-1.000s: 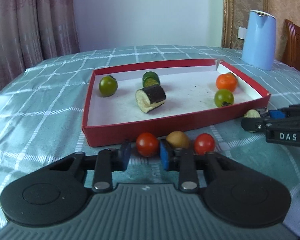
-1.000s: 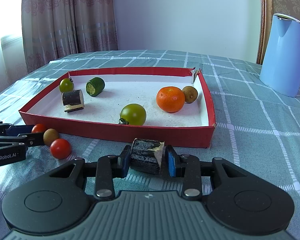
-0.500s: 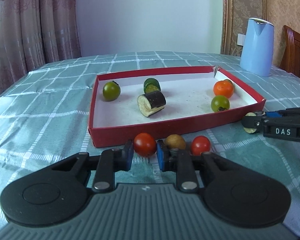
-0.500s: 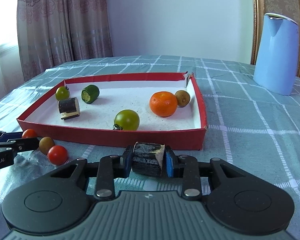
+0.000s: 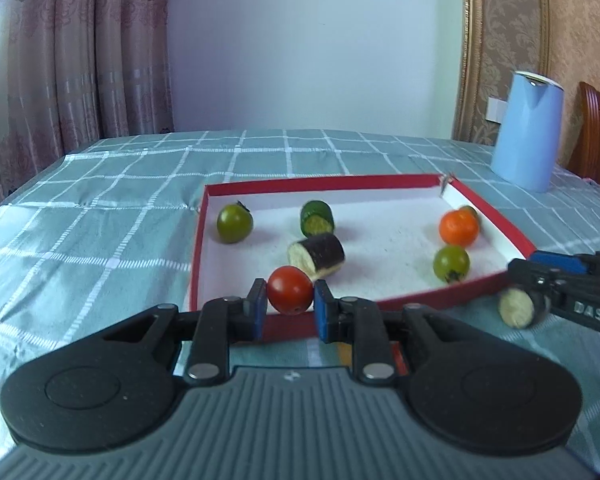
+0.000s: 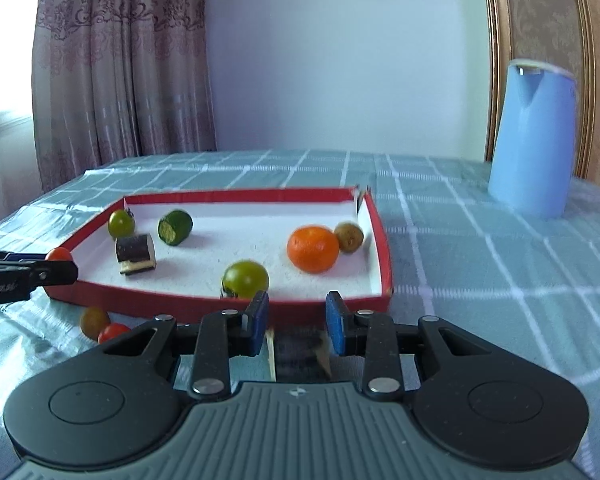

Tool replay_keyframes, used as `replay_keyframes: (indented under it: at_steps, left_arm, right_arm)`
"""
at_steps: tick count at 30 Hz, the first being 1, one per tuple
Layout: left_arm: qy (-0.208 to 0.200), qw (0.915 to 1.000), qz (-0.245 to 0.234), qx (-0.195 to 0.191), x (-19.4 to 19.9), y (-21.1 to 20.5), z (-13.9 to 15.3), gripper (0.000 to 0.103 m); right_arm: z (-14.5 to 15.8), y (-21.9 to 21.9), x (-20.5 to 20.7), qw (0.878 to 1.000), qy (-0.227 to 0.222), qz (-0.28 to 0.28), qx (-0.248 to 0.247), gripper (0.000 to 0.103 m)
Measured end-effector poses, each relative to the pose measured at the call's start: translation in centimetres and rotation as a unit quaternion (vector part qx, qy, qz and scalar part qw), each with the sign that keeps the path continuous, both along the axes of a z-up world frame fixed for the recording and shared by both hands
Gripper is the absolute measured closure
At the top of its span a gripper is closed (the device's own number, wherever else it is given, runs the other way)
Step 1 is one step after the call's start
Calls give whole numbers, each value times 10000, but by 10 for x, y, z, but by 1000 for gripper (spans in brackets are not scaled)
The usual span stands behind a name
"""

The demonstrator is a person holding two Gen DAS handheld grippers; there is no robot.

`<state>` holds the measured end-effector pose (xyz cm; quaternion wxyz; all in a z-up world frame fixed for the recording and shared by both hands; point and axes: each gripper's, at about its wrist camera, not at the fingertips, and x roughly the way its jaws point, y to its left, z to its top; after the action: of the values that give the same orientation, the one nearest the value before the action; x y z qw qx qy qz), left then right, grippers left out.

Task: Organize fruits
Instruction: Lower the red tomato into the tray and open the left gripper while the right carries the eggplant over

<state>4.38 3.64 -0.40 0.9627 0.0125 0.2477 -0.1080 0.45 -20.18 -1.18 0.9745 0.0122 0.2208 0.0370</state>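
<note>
Your left gripper [image 5: 290, 304] has clamped the red tomato [image 5: 290, 290] and lifted it over the tray's near edge [image 5: 440, 294]. Your right gripper [image 6: 296, 326] pinches the eggplant chunk [image 6: 298, 354], low outside that edge; both drop in next.

Plain pale wall [image 5: 312, 48] behind, lit by soft daylight. Patterned mauve curtains [image 5: 80, 52] hanging at left, with bright window glare [image 6: 4, 64] beside them. Gilt-framed panel of beige damask wallpaper [image 5: 504, 40] at right, white wall socket [image 5: 495, 109] low on it. Dark wooden chair back [image 5: 598, 136] at far right. Table [image 5: 100, 216] covered in teal cloth with white grid lines.
</note>
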Motion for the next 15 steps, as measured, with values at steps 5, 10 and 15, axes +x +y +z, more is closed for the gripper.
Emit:
replay_keyframes:
  at_steps: [5,10,15]
  left_arm:
    - [34,9998,172,-86,19,6,2,81]
    - [171,9991,346,-169,42,14,0,81]
    - [327,9980,498,-234,61,20,-4,81]
  right_arm:
    - [17,3,9,9998,-187,21,-111,74]
    - [30,3,34,9996,-224,-44,-175,74]
    - [31,3,64,9996,46,1,-277,74]
